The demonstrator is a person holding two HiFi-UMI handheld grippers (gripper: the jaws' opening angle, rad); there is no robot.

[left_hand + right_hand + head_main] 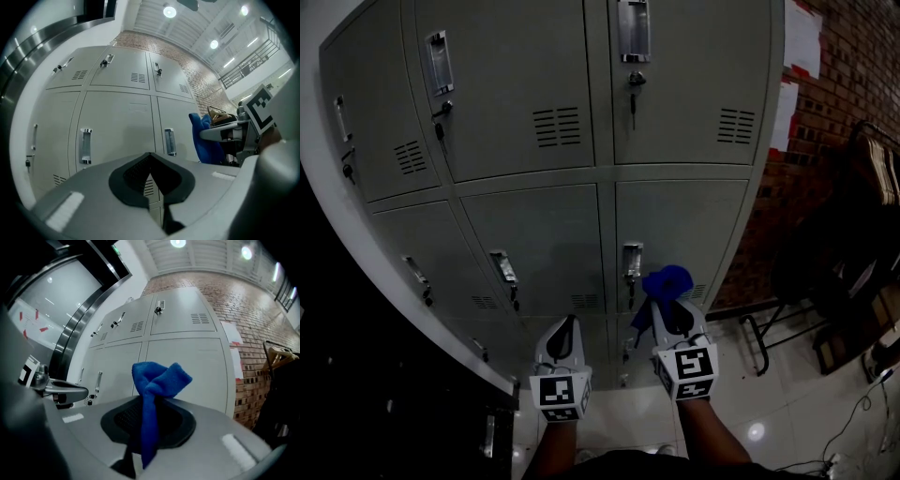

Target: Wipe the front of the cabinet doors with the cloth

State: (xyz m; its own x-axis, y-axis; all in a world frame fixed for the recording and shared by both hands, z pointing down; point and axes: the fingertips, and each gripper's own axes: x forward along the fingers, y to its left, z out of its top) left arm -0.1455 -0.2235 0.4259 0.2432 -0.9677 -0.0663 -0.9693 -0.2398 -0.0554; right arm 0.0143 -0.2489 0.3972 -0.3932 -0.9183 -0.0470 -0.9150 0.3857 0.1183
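Observation:
A grey metal locker cabinet (581,169) with several doors fills the head view; each door has a recessed handle and a vent. My right gripper (673,317) is shut on a blue cloth (664,283), which bunches out past its tips and hangs down in the right gripper view (157,394). The cloth is held a little in front of a lower door (680,234), near that door's handle (632,261); I cannot tell whether it touches. My left gripper (564,336) is shut with nothing in it, pointing at the lower middle door (117,126).
A brick wall (834,103) with white papers stands right of the cabinet. Dark chairs and metal frames (844,272) crowd the right side. Cables lie on the glossy floor (787,412). A dark panel (384,394) runs along the left.

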